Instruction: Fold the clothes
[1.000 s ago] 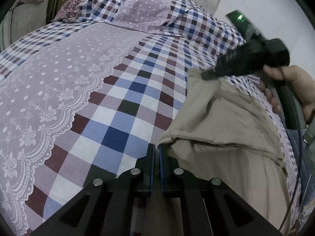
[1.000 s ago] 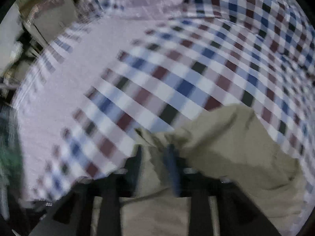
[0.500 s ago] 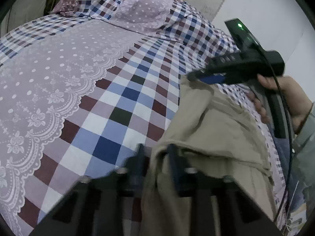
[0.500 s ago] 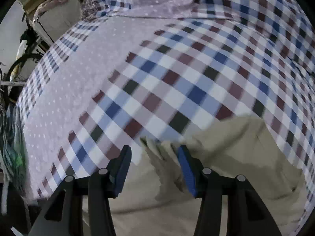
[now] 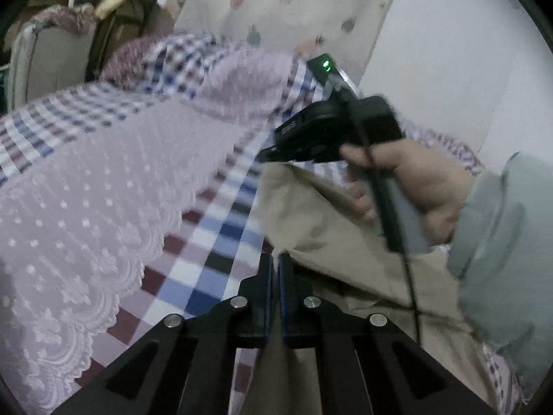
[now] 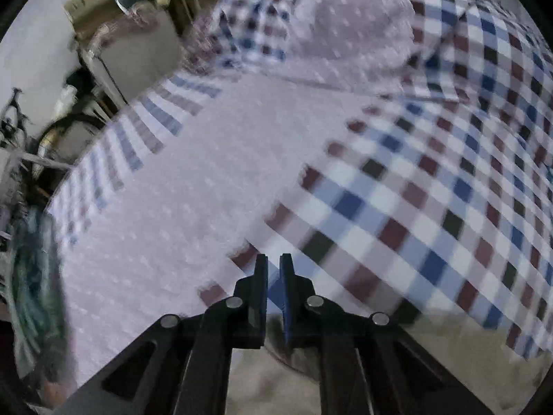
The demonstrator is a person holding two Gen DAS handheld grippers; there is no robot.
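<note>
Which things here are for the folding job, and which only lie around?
For the job: beige garment, left claw, right claw.

Lying around: checked bedspread, pillow, cupboard, patterned curtain.

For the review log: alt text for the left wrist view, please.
The left gripper, fingers nearly together, meets a beige garment on a checked bedspread. A hand holds the right gripper at the garment's far edge.
</note>
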